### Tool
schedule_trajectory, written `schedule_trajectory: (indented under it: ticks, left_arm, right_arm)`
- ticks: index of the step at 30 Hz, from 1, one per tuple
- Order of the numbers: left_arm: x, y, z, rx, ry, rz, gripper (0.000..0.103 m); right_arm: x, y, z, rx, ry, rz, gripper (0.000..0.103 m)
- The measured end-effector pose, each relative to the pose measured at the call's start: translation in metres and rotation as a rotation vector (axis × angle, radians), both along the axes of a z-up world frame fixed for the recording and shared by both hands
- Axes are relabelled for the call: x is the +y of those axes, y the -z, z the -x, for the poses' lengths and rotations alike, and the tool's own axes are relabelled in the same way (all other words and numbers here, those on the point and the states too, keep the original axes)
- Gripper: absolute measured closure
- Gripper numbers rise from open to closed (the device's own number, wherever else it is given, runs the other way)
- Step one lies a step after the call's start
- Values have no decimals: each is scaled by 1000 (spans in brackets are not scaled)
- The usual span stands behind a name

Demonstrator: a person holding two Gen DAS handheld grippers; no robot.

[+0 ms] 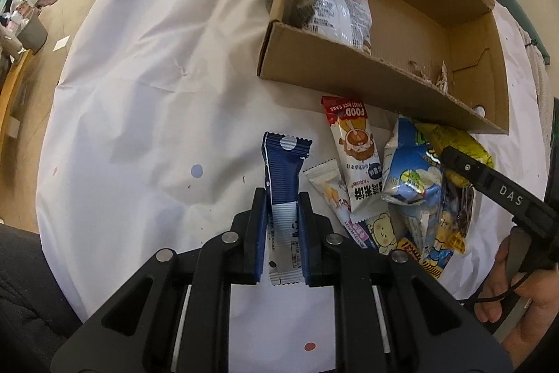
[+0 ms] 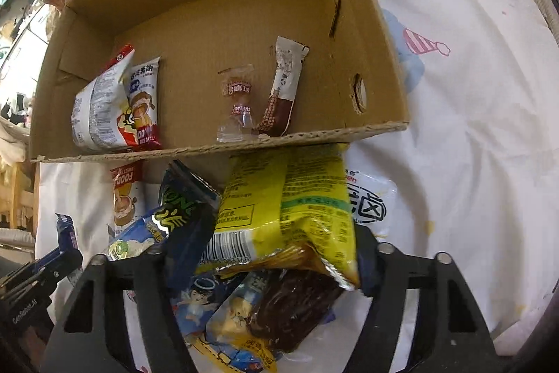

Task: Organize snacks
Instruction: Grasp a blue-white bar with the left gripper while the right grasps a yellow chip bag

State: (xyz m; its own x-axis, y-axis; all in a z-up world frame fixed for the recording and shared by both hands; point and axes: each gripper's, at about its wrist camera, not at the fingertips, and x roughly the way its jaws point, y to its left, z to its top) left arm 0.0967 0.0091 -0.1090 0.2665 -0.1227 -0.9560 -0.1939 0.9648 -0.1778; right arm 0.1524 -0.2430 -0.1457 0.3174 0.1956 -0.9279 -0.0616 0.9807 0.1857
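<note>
Left wrist view first: the left gripper (image 1: 282,198) is pinching a long navy-blue and white snack sachet (image 1: 283,187), whose long axis runs straight out along the fingers, crimped blue end pointing away over the white cloth-covered table (image 1: 146,86). Just to its right lies a loose heap of packets, among them a red and white rice-cake stick (image 1: 351,151) pointing toward the open brown cardboard box (image 1: 349,79), and a pale blue puffed bag (image 1: 407,173). Inside the box a white printed bag (image 1: 340,14) leans on the near wall. The right gripper (image 1: 450,156) reaches into the heap from the right, a hand (image 1: 517,296) on its handle. Right wrist view: that gripper's fingers (image 2: 370,264) stand either side of a yellow crinkled snack bag (image 2: 290,208) lying over the heap, its long axis pointing at the box's near wall, which blocks the way ahead; whether the pads press it I cannot tell. A dark brown clear-wrapped snack (image 2: 293,310) sits beneath, a dark green-lettered packet (image 2: 185,215) alongside. In the box lie a clear-wrapped sweet (image 2: 237,107) and a brown and white sachet (image 2: 283,86).
</note>
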Motion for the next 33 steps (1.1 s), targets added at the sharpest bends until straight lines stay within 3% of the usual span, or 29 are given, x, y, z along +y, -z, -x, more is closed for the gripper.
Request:
schedule_trajectory:
  ticks: [6,10,18,23,33]
  left_arm:
    - [6,-9,6,-27,-13,-4,90]
    - [15,-18,16,-53,-37,5,90]
    - [29,-52,26,-163,-74,3,90]
    - [19,-79,17,-245,-30,-3,90]
    - [1,-114,-30,-310,46,-7,90]
  right_arm:
    - [-11,-19,17,-13,7,-52,59]
    - [-23,-39,42,-37,11,-118,60]
    - [-40,-71,83,-116,12,-356,60]
    - [-42,-95,78,-212,-2,-425,60]
    - [-46,-124,38,-306,2,-414,60]
